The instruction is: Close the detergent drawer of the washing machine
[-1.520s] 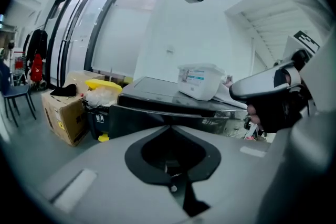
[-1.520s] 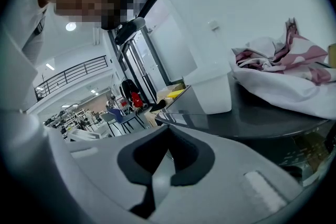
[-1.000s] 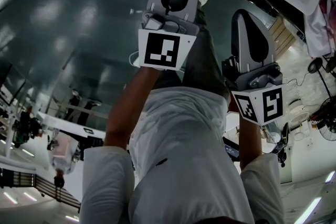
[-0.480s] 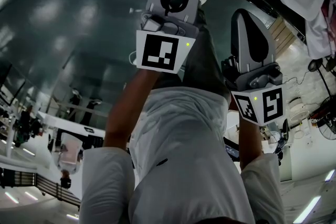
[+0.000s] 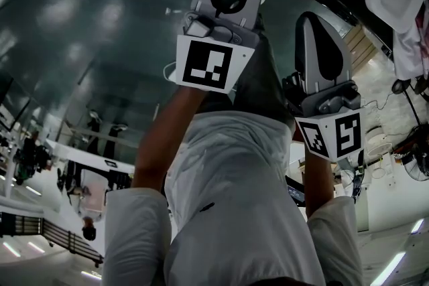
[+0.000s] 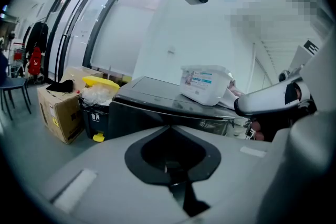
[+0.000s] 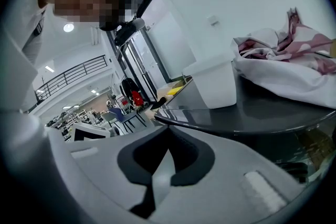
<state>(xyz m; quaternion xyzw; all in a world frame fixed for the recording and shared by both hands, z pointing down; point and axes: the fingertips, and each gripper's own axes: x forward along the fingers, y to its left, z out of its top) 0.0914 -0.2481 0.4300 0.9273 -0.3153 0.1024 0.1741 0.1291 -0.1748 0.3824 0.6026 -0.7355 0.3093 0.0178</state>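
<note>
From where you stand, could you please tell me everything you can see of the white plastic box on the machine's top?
The white plastic box is a squat tub with rounded corners, opaque, with a rim or lid round its top. One side carries a printed label with a blue band, too small to read. It stands upright on the machine's dark glossy top. A pink-and-white cloth lies right beside it; whether they touch is unclear.
</note>
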